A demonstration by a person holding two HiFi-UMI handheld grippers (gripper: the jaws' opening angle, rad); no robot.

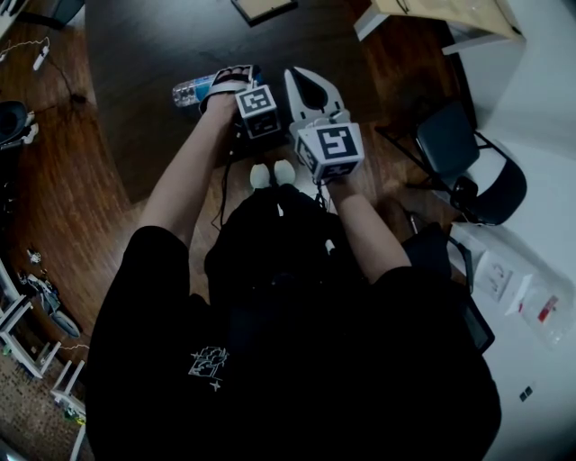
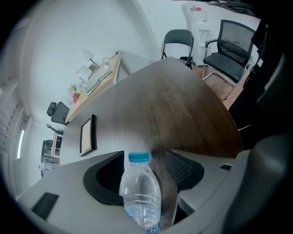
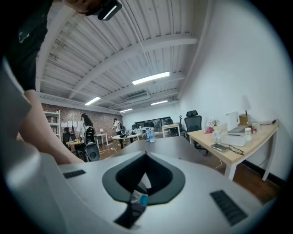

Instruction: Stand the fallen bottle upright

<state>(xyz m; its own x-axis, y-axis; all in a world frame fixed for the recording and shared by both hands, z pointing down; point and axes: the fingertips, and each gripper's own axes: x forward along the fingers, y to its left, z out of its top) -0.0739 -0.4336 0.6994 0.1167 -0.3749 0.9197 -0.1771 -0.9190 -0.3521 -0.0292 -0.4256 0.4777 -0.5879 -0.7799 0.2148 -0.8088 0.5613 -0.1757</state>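
A clear plastic bottle [image 1: 192, 91] with a blue cap lies on its side on the dark wooden table [image 1: 171, 36], near its front edge. My left gripper [image 1: 230, 81] points steeply down at it. In the left gripper view the bottle [image 2: 139, 196] lies between the wide-open jaws of the left gripper [image 2: 146, 161], cap pointing away, and the pads are not pressing on it. My right gripper [image 1: 306, 85] hovers just to the right, its white jaws shut with nothing in them. Through the hole below the shut tips of the right gripper [image 3: 145, 154], the bottle's cap [image 3: 143, 200] shows.
A black-framed picture [image 1: 263, 9] lies flat farther back on the table [image 2: 183, 105]. Black office chairs [image 1: 468, 158] stand to the right. A light wooden desk [image 1: 450, 18] with small items stands beyond. The right gripper view shows people standing far off [image 3: 87, 130].
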